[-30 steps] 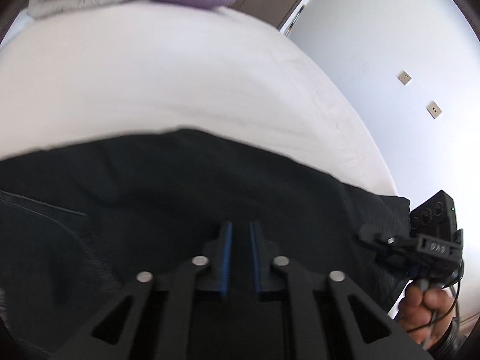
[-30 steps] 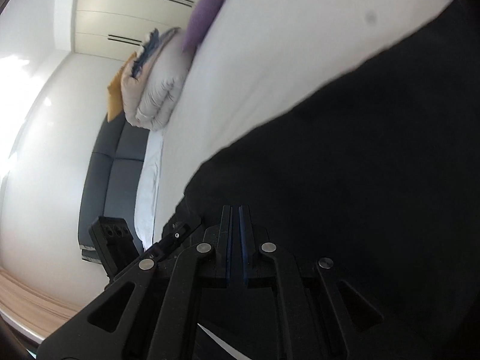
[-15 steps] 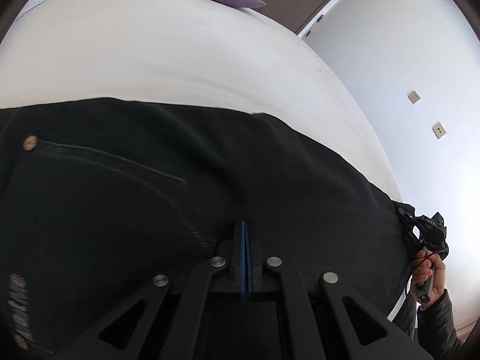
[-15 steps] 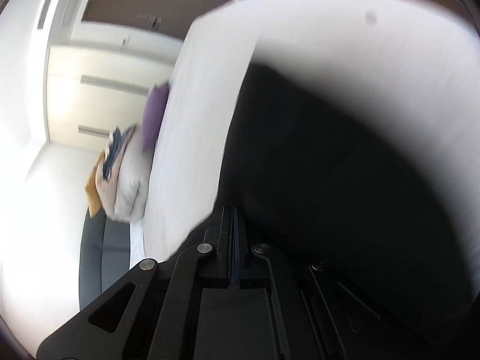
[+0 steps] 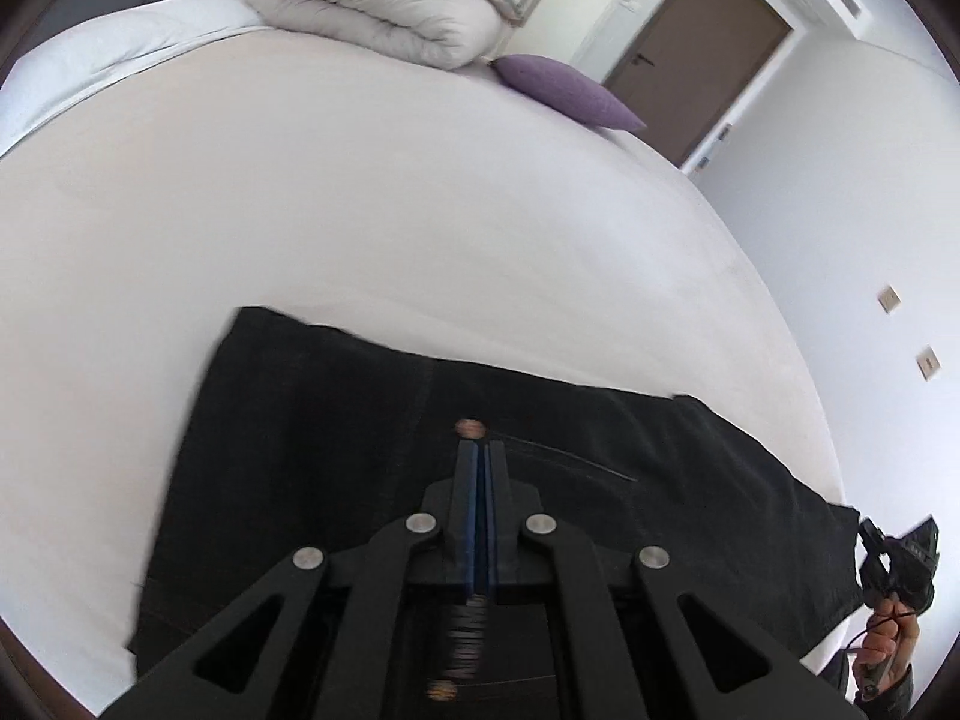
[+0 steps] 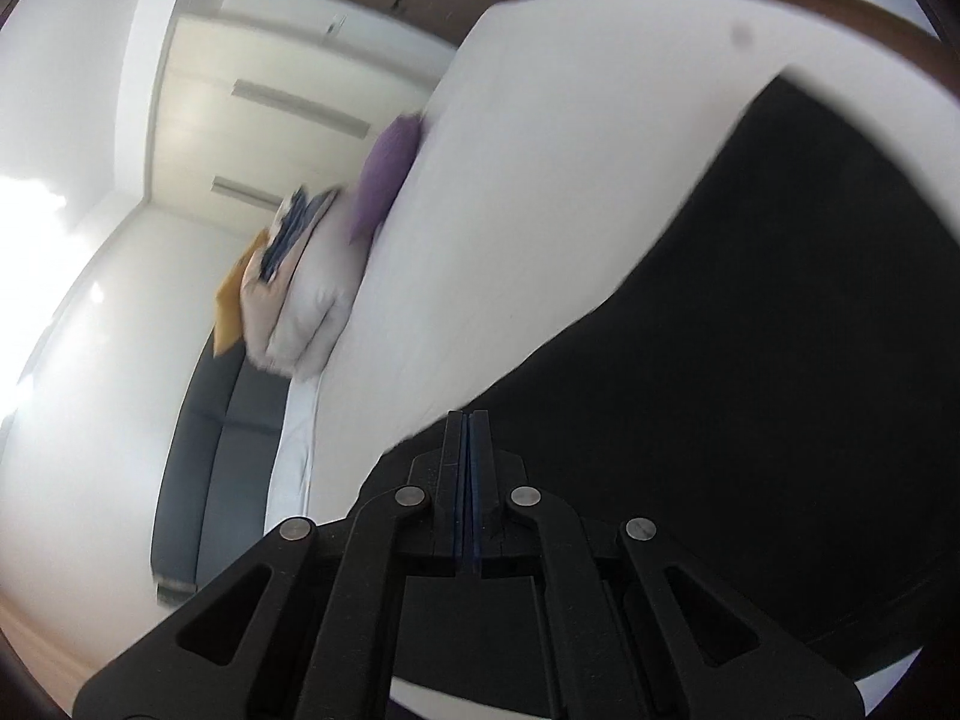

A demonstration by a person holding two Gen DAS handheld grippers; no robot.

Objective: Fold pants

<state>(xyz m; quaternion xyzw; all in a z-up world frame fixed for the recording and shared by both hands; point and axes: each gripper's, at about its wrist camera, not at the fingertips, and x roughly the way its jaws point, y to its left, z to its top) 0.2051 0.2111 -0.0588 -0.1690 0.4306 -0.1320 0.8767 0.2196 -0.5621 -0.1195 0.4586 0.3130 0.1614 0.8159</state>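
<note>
The left gripper [image 5: 480, 450] is black, with blue-faced fingers [image 5: 465, 510], silver round screws on its angled link arms and a coiled spring behind. The right gripper [image 6: 467, 420] is built alike. At four o'clock in the left view, a hand [image 5: 888, 642] wears a dark sleeve [image 5: 897, 690]; thin cable beside it.

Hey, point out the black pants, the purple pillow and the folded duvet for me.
black pants [image 5: 336, 456]: left wrist view, on the flat dark fabric left of the fingers.
purple pillow [image 5: 564, 90]: left wrist view, middle of its top face.
folded duvet [image 5: 372, 6]: left wrist view, on its rolled front.
</note>
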